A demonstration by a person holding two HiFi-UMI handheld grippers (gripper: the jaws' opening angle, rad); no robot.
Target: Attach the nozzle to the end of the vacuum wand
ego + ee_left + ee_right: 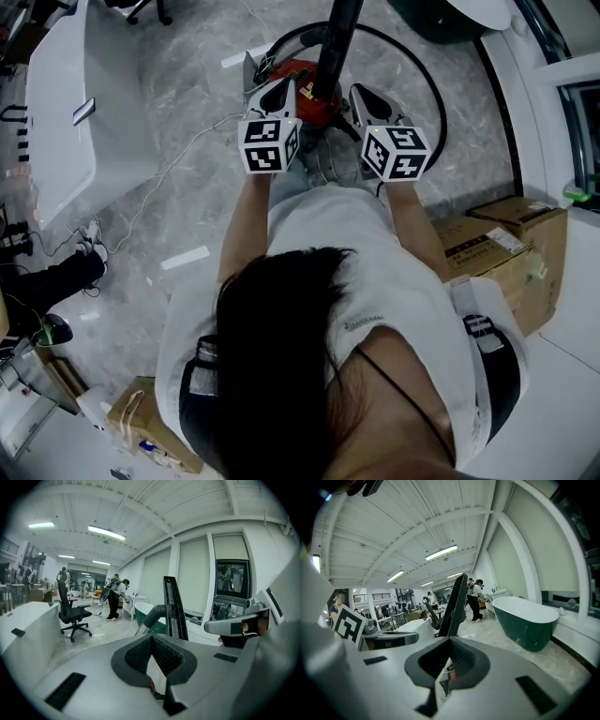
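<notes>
Side by side: left hand-held gripper, right hand-held gripper held forward, jaws together

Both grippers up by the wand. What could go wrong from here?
The left gripper and right gripper flank the wand, both shut and empty; a bump might tip the vacuum. The hose loops on the floor around it, so a step forward could snag. No nozzle shows in any view, so attaching may stall.
</notes>
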